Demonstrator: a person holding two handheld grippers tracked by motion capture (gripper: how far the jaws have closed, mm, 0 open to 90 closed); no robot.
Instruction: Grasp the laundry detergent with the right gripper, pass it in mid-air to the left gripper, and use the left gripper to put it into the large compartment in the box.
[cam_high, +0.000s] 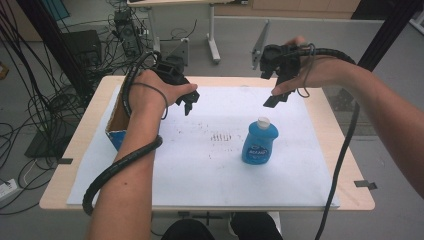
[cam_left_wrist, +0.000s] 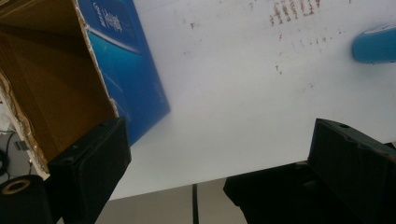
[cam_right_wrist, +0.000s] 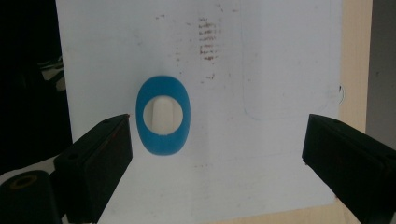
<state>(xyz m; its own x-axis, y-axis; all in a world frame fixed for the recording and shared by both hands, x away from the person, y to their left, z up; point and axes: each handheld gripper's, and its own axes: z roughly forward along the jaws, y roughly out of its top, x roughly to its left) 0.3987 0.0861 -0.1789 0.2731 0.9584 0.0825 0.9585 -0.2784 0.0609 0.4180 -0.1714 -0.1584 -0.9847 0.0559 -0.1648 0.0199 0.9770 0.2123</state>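
Note:
A blue dish-soap bottle (cam_high: 260, 142) with a white cap stands upright on the white sheet (cam_high: 200, 170), right of centre. My right gripper (cam_high: 278, 98) hangs open above and behind it. In the right gripper view I look straight down on the bottle (cam_right_wrist: 163, 115), which sits just inside the left jaw, well below the open right gripper (cam_right_wrist: 217, 135). My left gripper (cam_high: 189, 103) is open over the sheet's back left, holding nothing. Beside the left gripper (cam_left_wrist: 219, 135) lies an open cardboard box (cam_left_wrist: 56, 74), and the bottle (cam_left_wrist: 376, 44) shows at the far right edge.
The box (cam_high: 117, 120), blue outside and brown inside, lies on the table's left side, partly hidden by the person's left forearm. Faint reddish marks (cam_high: 220, 136) stain the sheet's middle. The wooden table (cam_high: 350, 165) borders the sheet; cables and desk legs crowd the floor behind.

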